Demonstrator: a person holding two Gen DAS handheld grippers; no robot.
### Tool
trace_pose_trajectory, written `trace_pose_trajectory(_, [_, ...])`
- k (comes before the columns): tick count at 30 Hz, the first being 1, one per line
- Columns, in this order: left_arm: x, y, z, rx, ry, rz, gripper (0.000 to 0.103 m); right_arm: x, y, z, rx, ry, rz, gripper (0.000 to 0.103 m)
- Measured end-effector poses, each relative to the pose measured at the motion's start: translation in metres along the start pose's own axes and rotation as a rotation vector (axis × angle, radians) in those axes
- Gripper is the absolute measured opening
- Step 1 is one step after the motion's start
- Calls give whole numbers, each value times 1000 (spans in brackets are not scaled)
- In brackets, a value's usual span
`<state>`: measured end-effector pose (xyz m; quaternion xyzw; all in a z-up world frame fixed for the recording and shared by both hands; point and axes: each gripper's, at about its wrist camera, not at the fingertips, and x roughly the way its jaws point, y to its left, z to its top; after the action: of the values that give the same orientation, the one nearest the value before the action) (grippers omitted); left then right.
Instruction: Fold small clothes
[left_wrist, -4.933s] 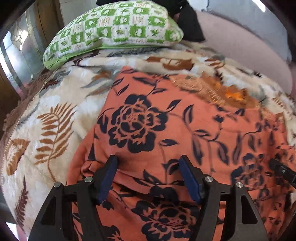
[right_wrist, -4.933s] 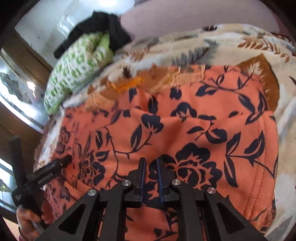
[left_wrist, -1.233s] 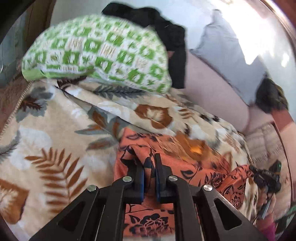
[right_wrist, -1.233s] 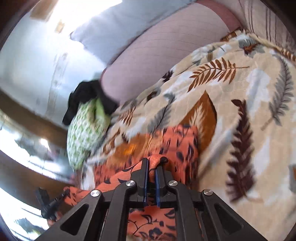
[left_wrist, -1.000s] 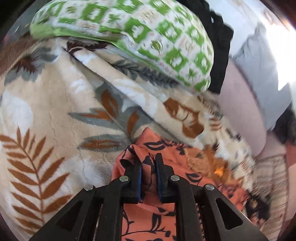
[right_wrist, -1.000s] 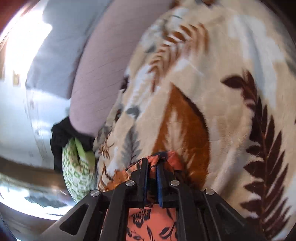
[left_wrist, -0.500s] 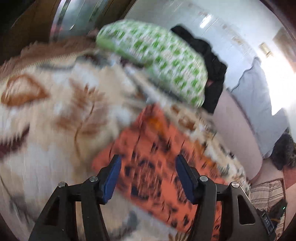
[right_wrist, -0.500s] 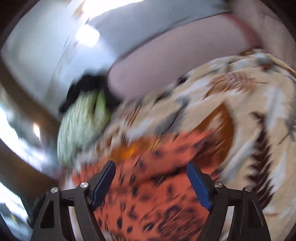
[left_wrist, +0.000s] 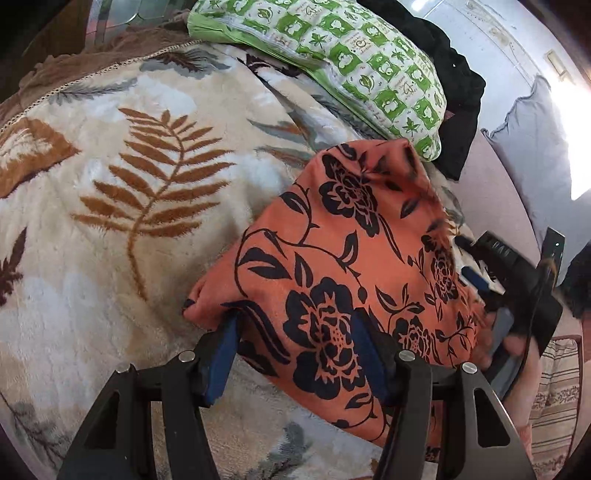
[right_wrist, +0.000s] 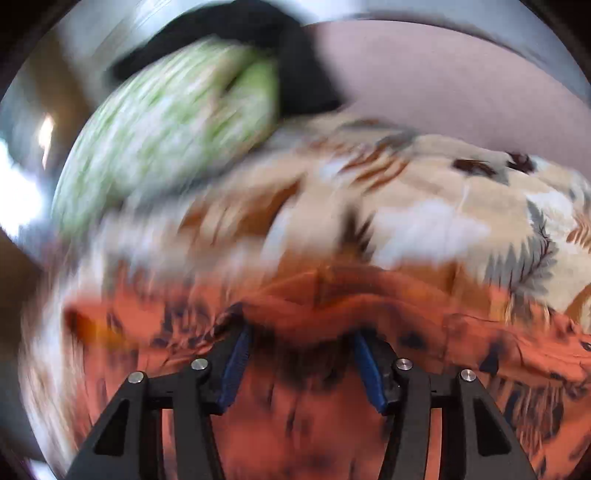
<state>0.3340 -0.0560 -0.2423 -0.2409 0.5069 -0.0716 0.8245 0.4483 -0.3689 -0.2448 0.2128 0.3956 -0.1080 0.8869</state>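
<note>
Both grippers had let go since a second earlier, when each was pinching a corner of the orange floral garment (left_wrist: 351, 266). The left gripper (left_wrist: 295, 354) now stood with its tongs spread wide, straddling the garment's near edge, the cloth lying between the blue pads (left_wrist: 221, 354) without being squeezed. The right gripper (right_wrist: 301, 363) was spread as well, its tongs set apart over the garment's bunched orange edge (right_wrist: 332, 314); that view was heavily smeared by motion, so finer contact could not be told.

Folded over into a compact shape, the garment lay on the leaf-patterned blanket (left_wrist: 129, 184). Left of the garment, the blanket spread wide and bare, with a brown fern print. Beyond the garment's far corner sat the green-and-white checked pillow (left_wrist: 351, 51), just beside it, with a black cloth (left_wrist: 458, 85) behind the pillow. To the garment's right, the other black tool (left_wrist: 509, 269) and part of a hand crowded the edge. Past the pillow ran a pale pinkish cushion (left_wrist: 491, 192) and a grey-blue pillow (left_wrist: 532, 140) against a light wall.
</note>
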Motion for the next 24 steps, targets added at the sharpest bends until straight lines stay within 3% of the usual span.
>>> trace_pose_trajectory(2, [1,4,2,-24,10,-18,62,-12,-6,8,41,-40,27,57])
trace_pose_trajectory(4, [2,3,3,-25,15,-15,62,-23,5,1,-6,-38,63,57])
trace_pose_trajectory(9, [4,-1,2,9,21,11,62,-17,54,-45,-182,113,135,57])
trace_pose_trajectory(12, [14,-11,-1,115,40,71,62,19,62,-59,-145,214,83,58])
trace_pose_trajectory(14, [14,-14,-1,135,42,80,62,19,63,-61,-131,185,85,58])
trace_pose_trajectory(16, [11,-13,1,129,39,70,62,-1,51,-59,-86,196,111,57])
trace_pose_trajectory(18, [7,-13,3,114,23,59,62,-37,27,-59,-50,139,131,57])
trace_pose_trajectory(24, [-2,-35,-5,196,-41,87,62,-159,-92,-84,1,-27,-54,58])
